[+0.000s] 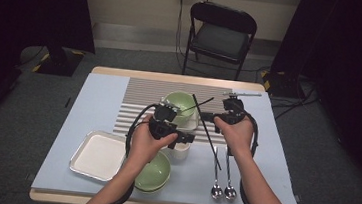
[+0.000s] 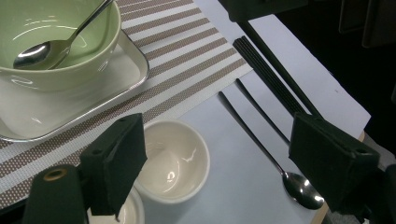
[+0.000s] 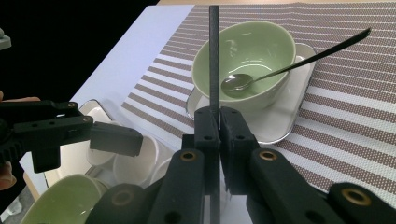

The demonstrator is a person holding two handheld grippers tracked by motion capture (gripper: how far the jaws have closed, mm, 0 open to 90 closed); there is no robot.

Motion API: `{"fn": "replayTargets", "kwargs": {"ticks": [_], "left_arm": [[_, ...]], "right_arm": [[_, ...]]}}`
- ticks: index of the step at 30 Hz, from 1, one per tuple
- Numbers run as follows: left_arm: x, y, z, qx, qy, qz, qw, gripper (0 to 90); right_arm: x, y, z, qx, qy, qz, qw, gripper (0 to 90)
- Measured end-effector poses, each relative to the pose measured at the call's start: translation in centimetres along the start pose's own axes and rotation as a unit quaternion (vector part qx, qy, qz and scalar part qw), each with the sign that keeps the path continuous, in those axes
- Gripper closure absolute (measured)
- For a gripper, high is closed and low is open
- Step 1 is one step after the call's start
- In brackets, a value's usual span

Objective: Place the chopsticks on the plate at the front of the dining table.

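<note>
My right gripper [image 3: 218, 123] is shut on black chopsticks [image 3: 214, 56], which stick out beyond its jaws toward a green bowl [image 3: 252, 60]. In the high view the right gripper [image 1: 207, 117] holds the chopsticks [image 1: 210, 137] slanted over the placemat's right part. A spoon [image 3: 238, 81] rests in that bowl, which stands on a small white tray [image 2: 126, 79]. My left gripper [image 2: 224, 149] is open, its jaws wide apart above a small white cup [image 2: 173, 158]. In the high view the left gripper [image 1: 185, 137] hovers just over the cup [image 1: 180, 153].
A second green bowl [image 1: 154, 172] sits at the front centre beside a white rectangular tray [image 1: 96, 154]. Two spoons [image 1: 224, 181] lie at the front right. A striped placemat [image 1: 143, 103] covers the table's middle. A black chair [image 1: 221, 33] stands beyond the far edge.
</note>
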State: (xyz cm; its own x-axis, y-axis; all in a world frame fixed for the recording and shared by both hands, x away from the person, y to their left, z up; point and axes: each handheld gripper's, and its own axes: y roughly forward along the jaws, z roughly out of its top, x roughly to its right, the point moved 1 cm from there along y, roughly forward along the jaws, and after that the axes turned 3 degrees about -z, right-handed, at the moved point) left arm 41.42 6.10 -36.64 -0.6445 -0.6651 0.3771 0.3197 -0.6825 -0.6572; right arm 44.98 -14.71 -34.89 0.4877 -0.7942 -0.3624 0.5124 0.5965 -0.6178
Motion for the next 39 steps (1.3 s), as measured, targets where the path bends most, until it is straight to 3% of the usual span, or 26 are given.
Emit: {"fn": "replayTargets", "kwargs": {"ticks": [16,26,39], "left_arm": [[0.6,0.5,0.3,0.007,0.011,-0.003,0.9999,17.8],[0.5,1.0,0.2,0.007,-0.008,-0.003,0.9999,20.1],[0.7,1.3,0.2,0.023,-0.003,-0.002,0.9997,24.5]], "right_arm": [[-1.2,0.5,0.2,0.010,-0.001,0.007,0.9999,86.6],[-1.8,0.8,0.1,0.015,0.000,0.015,0.9998,86.6],[-2.6,1.2,0.3,0.017,-0.006,0.023,0.9996,86.6]]}}
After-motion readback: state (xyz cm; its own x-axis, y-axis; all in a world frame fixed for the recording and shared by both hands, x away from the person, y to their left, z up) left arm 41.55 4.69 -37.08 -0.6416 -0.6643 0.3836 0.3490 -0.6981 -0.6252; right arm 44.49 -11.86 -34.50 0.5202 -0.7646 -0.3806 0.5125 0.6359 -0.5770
